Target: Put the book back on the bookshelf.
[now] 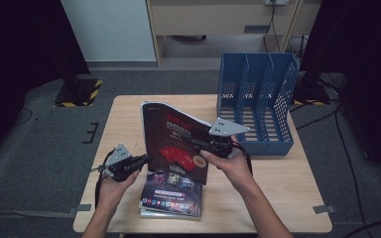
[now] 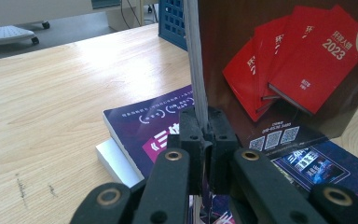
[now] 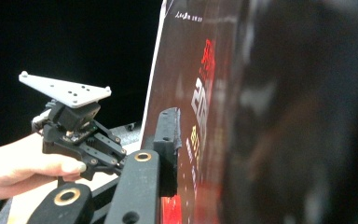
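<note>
Nearest the person, a stack of books (image 1: 171, 198) lies flat at the front edge of the table (image 1: 278, 198), a purple cover on top and a white one under it. Just above the stack a dark book (image 1: 176, 139) stands upright, its cover showing red volumes. The left gripper (image 1: 141, 159) has its jaws pressed together on the lower left edge of that book; the left gripper view shows the pads pinching the grey page block. The right gripper (image 1: 201, 145) meets the book at its right edge: in its own view one pad lies against the cover while the other side is a dark blur, so I cannot tell whether it grips. The table is pale wood grain, with a few small dark scuffs. Farther back on the right stands a blue file rack (image 1: 258, 99) with perforated walls. Beyond the table lie grey carpet, a yellow-and-black striped base (image 1: 79, 91), trailing cables (image 1: 342, 124), and pale furniture against the far wall.
</note>
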Tool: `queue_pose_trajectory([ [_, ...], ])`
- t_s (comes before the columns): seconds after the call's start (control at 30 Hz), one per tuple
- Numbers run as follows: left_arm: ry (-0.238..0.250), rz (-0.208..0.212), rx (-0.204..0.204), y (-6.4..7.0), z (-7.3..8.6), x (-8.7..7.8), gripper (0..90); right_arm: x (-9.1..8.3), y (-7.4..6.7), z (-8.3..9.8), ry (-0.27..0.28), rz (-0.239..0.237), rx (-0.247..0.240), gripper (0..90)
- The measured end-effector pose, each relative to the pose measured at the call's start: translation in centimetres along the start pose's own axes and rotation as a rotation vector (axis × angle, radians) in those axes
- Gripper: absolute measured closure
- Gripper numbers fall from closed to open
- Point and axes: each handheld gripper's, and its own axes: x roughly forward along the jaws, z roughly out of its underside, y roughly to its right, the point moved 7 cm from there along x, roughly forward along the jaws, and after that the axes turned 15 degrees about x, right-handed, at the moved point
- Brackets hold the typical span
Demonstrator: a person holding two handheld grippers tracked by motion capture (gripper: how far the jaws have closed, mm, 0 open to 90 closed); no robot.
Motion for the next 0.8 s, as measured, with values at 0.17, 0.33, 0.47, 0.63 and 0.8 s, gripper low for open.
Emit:
queue_pose_trajectory([
  [0.17,0.002,0.001,-0.001,0.0,0.1,0.0,86.7,0.2,-0.3,-0.8,0.019,-0.014,0.012,65.0],
  [0.33,0.005,-0.001,0.006,0.1,0.0,0.0,86.7,0.1,-0.4,-1.4,0.011,-0.035,0.027,58.5],
  [0.47,0.008,-0.001,0.012,0.1,0.0,0.0,86.8,-0.1,-0.4,-1.8,0.016,-0.04,0.042,58.6],
  [0.63,0.01,0.004,0.013,0.1,0.0,0.0,86.7,-0.1,-0.1,-2.0,0.028,-0.029,0.059,64.2],
  [0.8,0.011,0.006,0.019,0.1,0.0,-0.1,86.8,0.2,0.0,-1.8,0.01,-0.02,0.078,67.1],
])
